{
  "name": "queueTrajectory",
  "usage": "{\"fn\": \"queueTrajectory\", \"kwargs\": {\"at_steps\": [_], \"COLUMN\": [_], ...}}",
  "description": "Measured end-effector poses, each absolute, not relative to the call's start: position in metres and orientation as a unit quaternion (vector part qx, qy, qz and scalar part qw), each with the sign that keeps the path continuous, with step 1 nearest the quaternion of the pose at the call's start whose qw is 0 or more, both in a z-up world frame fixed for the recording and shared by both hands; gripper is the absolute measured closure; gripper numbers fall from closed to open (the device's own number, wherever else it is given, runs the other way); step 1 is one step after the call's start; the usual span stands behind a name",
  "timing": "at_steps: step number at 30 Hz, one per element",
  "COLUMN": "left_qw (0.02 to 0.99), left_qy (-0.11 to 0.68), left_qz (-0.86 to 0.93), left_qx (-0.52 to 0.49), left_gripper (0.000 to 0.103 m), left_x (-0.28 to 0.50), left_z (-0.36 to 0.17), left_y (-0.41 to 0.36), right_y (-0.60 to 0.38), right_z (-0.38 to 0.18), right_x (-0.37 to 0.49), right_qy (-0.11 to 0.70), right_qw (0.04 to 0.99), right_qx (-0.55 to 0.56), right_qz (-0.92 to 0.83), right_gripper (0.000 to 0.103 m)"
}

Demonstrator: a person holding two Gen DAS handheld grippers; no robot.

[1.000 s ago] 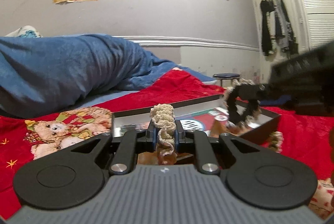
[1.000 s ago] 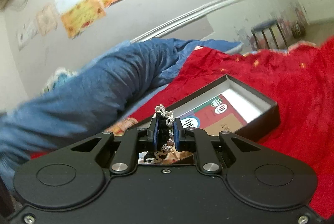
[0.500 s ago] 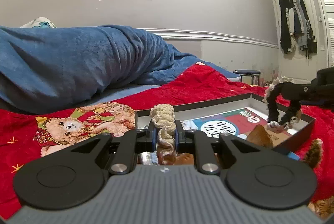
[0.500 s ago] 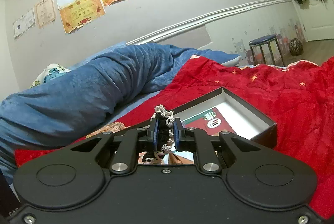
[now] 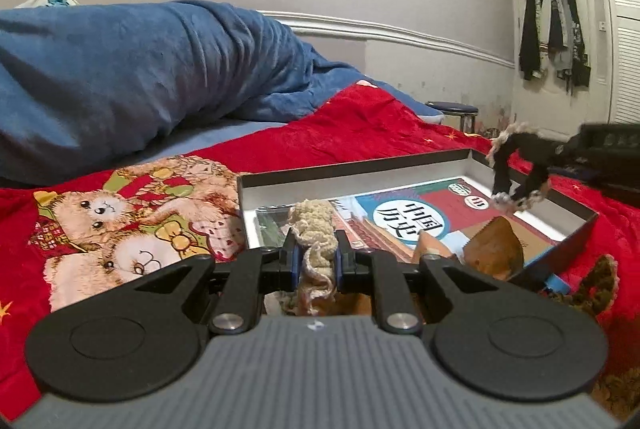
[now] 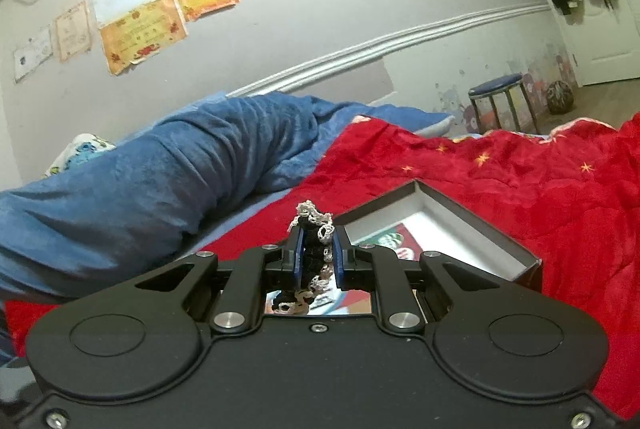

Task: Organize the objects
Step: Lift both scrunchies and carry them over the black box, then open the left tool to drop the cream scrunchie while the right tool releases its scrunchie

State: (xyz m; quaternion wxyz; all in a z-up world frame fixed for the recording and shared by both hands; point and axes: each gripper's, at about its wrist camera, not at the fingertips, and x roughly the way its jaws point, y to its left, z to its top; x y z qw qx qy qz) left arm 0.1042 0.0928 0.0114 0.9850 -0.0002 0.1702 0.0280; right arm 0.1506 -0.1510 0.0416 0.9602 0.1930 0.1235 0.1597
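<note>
- Cream crocheted scrunchie (image 5: 314, 229) is pinched between the narrowed jaws of the left gripper (image 5: 316, 261), with its bulk bunched above the pads and a frilled end hanging below them.
- Directly ahead of that gripper, the near left corner of the shallow dark box (image 5: 360, 171) is seen, so the scrunchie is judged to sit at or just over the box's near edge rather than deep inside it.
- Inside the box, a colourful printed booklet (image 5: 412, 221) lies flat on the white floor, and a brown crocheted piece (image 5: 494, 249) is propped at the near right wall.
- Outside the box on the red blanket (image 5: 360, 125), a darker brown knitted item (image 5: 596, 281) rests just beside the right corner.
- At the far right end of the box, a black scrunchie with pale lace trim (image 5: 516, 169) is held clamped in the right gripper (image 6: 316, 261); in the left wrist view its loop hangs over the box interior, apart from the floor.
- The box's long axis is judged to run from near left to far right, so each hand is nearest its own end: left to the near end, right to the far end.
- The coming move is judged to be a lowering and release of each scrunchie into the box.
- Beyond the box, a blue duvet (image 5: 140, 69) is heaped against the wall.
</note>
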Motion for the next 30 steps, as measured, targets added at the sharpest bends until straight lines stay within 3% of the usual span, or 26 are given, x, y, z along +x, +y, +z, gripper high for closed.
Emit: {"fn": "queueTrajectory", "kwargs": {"at_steps": [11, 30], "left_qw": [0.982, 0.989], "left_qy": [0.186, 0.140], "left_qz": [0.043, 0.037], "left_qx": [-0.003, 0.043], "left_gripper": [0.082, 0.081], "left_x": [0.112, 0.098], "left_z": [0.004, 0.002], "left_y": [0.095, 0.077], "right_y": [-0.165, -0.172], "right_z": [0.009, -0.004], "right_x": [0.165, 0.169], "right_qy": [0.113, 0.128], "right_qw": [0.960, 0.950], "right_qx": [0.214, 0.245], "right_qz": [0.140, 0.145], "right_gripper": [0.088, 0.085]}}
